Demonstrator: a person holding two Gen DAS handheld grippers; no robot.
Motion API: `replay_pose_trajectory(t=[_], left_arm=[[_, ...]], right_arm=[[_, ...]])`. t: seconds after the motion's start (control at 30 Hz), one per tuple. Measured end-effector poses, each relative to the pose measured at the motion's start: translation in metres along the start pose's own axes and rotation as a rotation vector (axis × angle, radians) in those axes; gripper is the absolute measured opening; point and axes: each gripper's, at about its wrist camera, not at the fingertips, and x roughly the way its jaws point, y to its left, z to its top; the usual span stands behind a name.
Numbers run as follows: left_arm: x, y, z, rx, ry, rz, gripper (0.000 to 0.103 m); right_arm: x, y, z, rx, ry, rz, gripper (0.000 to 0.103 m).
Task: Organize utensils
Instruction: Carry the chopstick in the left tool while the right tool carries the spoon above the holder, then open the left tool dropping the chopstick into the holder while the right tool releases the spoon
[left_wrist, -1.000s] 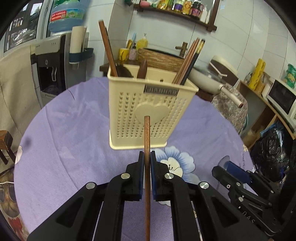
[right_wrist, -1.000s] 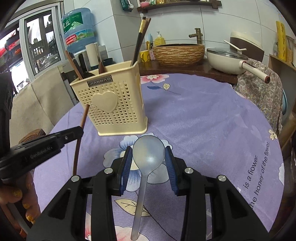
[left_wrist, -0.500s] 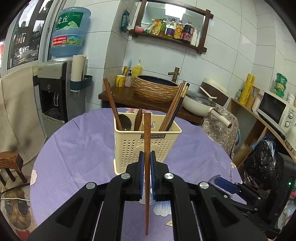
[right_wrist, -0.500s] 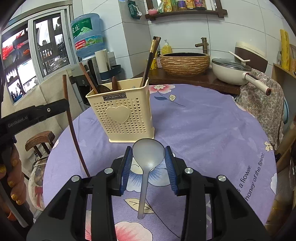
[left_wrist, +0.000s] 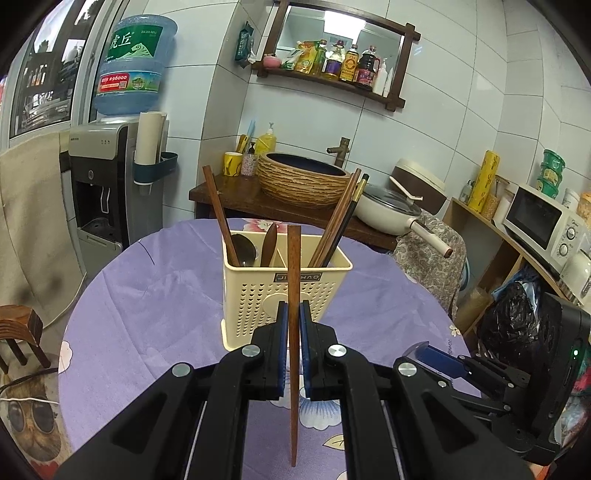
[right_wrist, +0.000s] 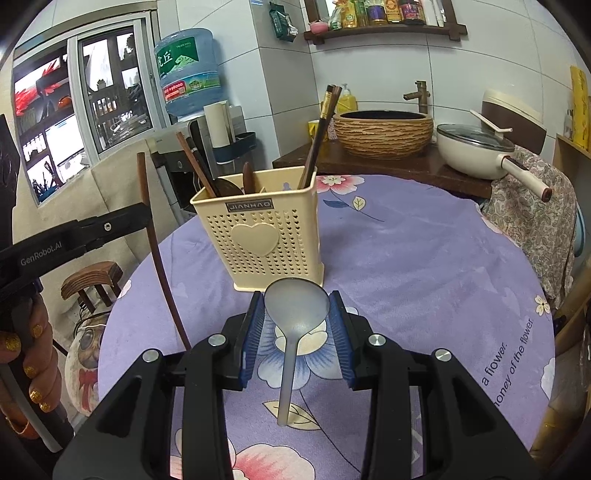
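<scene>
Left gripper (left_wrist: 291, 321) pinches a wooden chopstick (left_wrist: 293, 295) upright & right gripper (right_wrist: 297, 306) clamps a grey spoon (right_wrist: 295, 306) by its bowl, handle down, both just short of the cream holder (right_wrist: 258, 236) on the purple tablecloth (right_wrist: 424, 258), prob. so each drops in end-first.

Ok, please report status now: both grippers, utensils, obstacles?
Left hand-held gripper shut on chopstick. Right hand-held gripper shut on spoon. Holder ahead, path free.

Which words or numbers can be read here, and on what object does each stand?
"JIANHAO": plate on the utensil holder.
"GenRobot.AI": left gripper.
"a flower" and "honey of the flower": tablecloth.
"虎丘": water bottle.
Shelf bottles: labels too small to read.
</scene>
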Motion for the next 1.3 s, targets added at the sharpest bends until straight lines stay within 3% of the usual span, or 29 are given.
replay_pose_trajectory(t=[0.33, 0.63, 0.9, 1.07, 1.3], left_arm=[[-0.013, 0.000, 0.032, -0.001, -0.051, -0.032, 0.006], [-0.037, -0.009, 0.113, 0.034, -0.200, 0.009, 0.006], [-0.022, -0.007, 0.173, 0.002, -0.264, 0.076, 0.006], [0.004, 0.002, 0.173, -0.003, -0.263, 0.142, 0.006], [0.049, 0.012, 0.136, 0.017, -0.197, 0.166, 0.006]], right_arm=[[-0.009, 0.007, 0.037, -0.012, -0.049, 0.032, 0.036], [-0.029, 0.019, 0.118, -0.016, -0.207, 0.019, 0.036], [-0.014, 0.035, 0.186, -0.034, -0.311, -0.063, 0.036], [0.013, 0.038, 0.197, -0.038, -0.318, -0.099, 0.036], [0.066, 0.026, 0.165, -0.012, -0.243, -0.115, 0.036]])
